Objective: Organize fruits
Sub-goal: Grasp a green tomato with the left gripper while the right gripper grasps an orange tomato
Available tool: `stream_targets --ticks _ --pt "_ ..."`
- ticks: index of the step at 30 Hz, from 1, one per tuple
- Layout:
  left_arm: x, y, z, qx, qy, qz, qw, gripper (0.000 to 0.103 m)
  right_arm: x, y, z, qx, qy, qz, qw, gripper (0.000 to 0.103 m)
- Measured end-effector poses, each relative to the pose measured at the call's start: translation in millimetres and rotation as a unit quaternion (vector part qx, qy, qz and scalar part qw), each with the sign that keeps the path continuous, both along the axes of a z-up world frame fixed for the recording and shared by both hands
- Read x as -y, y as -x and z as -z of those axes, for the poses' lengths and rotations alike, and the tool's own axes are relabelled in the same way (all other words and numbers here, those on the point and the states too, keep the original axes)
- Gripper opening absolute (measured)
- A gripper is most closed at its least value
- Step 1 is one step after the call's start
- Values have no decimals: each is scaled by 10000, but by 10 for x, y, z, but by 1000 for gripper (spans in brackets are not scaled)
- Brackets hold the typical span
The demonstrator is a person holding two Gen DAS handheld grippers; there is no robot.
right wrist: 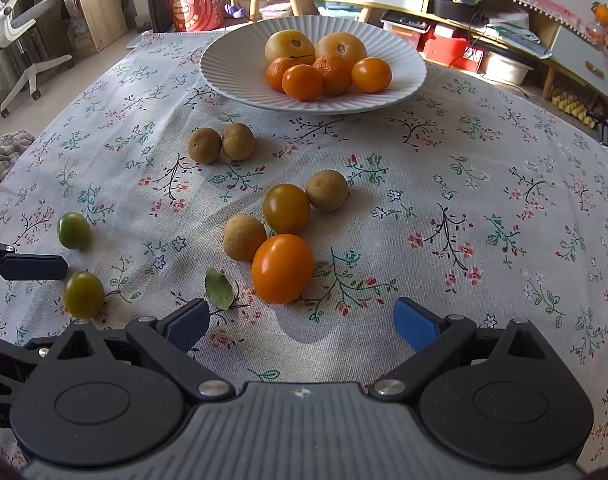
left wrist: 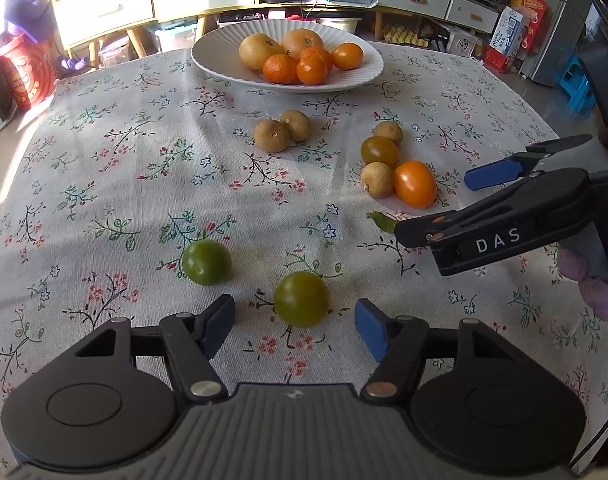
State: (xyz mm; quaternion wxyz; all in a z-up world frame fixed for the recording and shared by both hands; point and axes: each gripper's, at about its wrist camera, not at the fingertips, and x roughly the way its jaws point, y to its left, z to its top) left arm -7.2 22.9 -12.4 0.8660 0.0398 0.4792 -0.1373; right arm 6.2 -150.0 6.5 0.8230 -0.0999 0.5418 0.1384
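A white ribbed plate point(left wrist: 223, 68) point(right wrist: 231, 76) at the far side of the table holds several orange and yellow fruits. My left gripper point(left wrist: 293, 326) is open, with an olive-green tomato point(left wrist: 301, 299) point(right wrist: 83, 294) just ahead between its fingers, not gripped. A second green tomato point(left wrist: 206, 261) point(right wrist: 73, 230) lies to its left. My right gripper point(right wrist: 299, 326) point(left wrist: 440, 202) is open and empty just short of an orange tomato point(right wrist: 282, 268) point(left wrist: 414, 183). Around that lie a dark tomato point(right wrist: 286, 208) and brown longans point(right wrist: 243, 237). Two more longans point(left wrist: 281, 130) point(right wrist: 221, 143) sit near the plate.
A floral cloth point(left wrist: 103, 184) point(right wrist: 484, 208) covers the table. A green leaf point(right wrist: 219, 289) point(left wrist: 382, 221) lies near my right gripper's left finger. Cabinets, boxes and a red drum point(right wrist: 191, 4) stand beyond the table, an office chair point(right wrist: 19, 24) at far left.
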Motion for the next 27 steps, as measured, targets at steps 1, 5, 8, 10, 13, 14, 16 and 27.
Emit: stream_targets --ticks 1,5,8,10,13,14,16,27 --pt "1 -1 -2 -1 10 -3 10000 57 -5 2 -1 10 6 -3 10000 97" --pt "16 -1 -8 -5 44 -6 10000 51 -17 -21 -4 42 26 -8 10000 94" --pt "44 -6 -17 0 73 -24 10000 44 -38 -29 -7 81 44 -27 10000 92" --pt "64 -10 -17 12 65 -49 10000 41 -50 -35 -6 116 61 -47 9999 89" --pt "96 -14 -15 33 51 -90 9999 36 -76 -43 2 165 104 -94 9998 87" --pt "101 -13 -16 36 57 -104 9999 34 -80 -42 3 177 112 -103 9997 87" --pt "110 -14 -15 40 56 -124 9999 31 -89 -41 3 205 132 -121 9996 85" --pt "129 -13 -19 102 11 -174 9998 20 -118 -79 -9 356 168 -112 9992 68"
